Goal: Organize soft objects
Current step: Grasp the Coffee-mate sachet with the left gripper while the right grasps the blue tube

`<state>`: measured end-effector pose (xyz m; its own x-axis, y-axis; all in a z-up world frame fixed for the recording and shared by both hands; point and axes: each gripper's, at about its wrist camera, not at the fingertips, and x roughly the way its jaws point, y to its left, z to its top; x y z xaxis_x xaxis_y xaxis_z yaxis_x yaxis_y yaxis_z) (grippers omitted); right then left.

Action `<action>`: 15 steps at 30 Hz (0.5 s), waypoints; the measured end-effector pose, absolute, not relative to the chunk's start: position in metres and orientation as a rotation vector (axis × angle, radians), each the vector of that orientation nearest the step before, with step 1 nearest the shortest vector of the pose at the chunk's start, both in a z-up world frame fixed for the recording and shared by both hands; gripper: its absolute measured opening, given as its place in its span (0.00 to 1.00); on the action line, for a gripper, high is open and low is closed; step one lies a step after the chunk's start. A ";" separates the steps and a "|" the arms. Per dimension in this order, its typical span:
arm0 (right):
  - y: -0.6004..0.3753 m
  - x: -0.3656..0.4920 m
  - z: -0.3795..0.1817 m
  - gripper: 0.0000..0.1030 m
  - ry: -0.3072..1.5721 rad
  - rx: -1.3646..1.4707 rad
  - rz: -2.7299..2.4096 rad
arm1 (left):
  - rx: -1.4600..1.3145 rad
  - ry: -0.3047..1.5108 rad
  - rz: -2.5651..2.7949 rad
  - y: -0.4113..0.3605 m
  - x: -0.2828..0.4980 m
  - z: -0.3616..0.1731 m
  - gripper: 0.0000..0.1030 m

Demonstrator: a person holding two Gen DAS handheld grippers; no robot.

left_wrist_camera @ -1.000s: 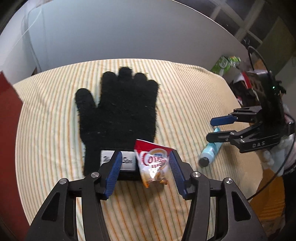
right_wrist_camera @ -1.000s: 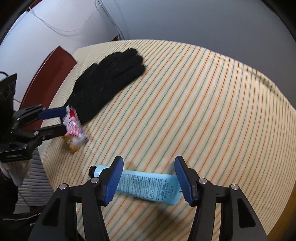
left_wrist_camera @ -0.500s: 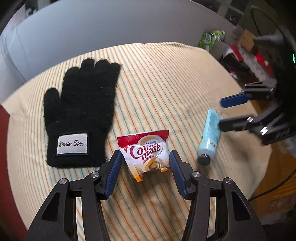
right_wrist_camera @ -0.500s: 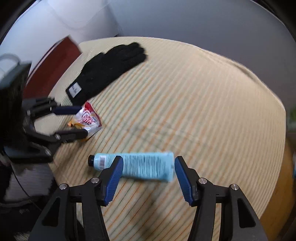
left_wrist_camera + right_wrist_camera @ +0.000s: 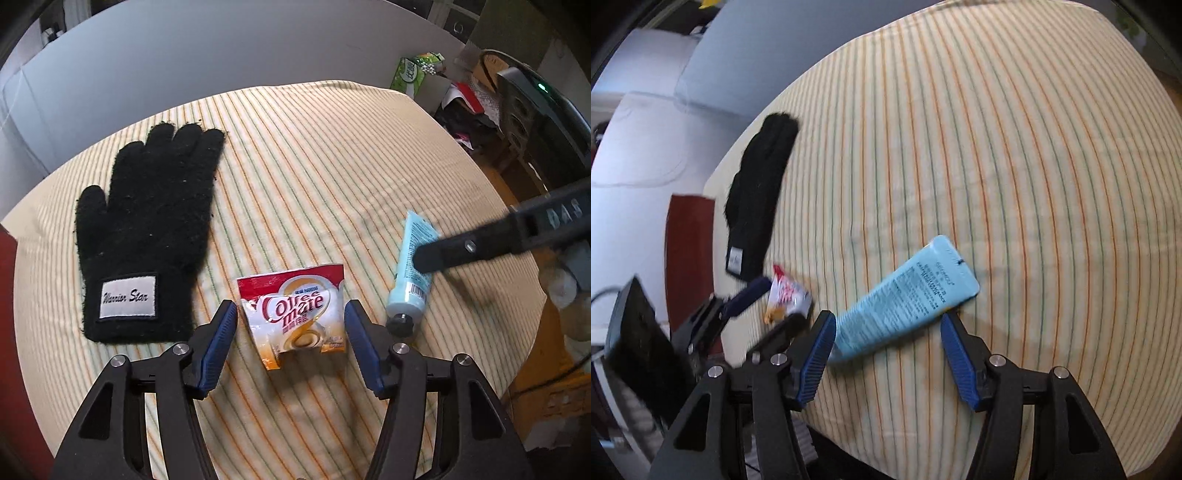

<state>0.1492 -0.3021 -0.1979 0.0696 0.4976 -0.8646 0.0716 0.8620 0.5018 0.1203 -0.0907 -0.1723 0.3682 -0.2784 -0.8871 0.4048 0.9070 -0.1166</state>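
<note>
Opening left jaws around sachet [image 5: 299,314], pads not touching; right jaws apart beside tube [image 5: 905,299]; risking snagging the striped cloth [image 5: 332,166].

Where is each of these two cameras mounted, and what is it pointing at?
Left wrist: on the left gripper, angled down at the Coffee-mate sachet between its opening, untouching fingers; black glove alongside.
Right wrist: on the right gripper, angled down at the blue tube between its fingers.
Shared: striped cloth, glove, sachet, tube, and each other's gripper.
</note>
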 end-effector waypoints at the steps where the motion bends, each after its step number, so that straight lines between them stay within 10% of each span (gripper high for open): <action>1: -0.298 0.152 -0.198 0.54 1.483 0.465 0.330 | 0.129 1.108 -0.439 -0.089 0.120 -0.172 0.58; 15: -0.233 0.158 -0.193 0.50 1.406 -0.082 0.306 | 0.170 1.094 -0.436 -0.097 0.117 -0.176 0.58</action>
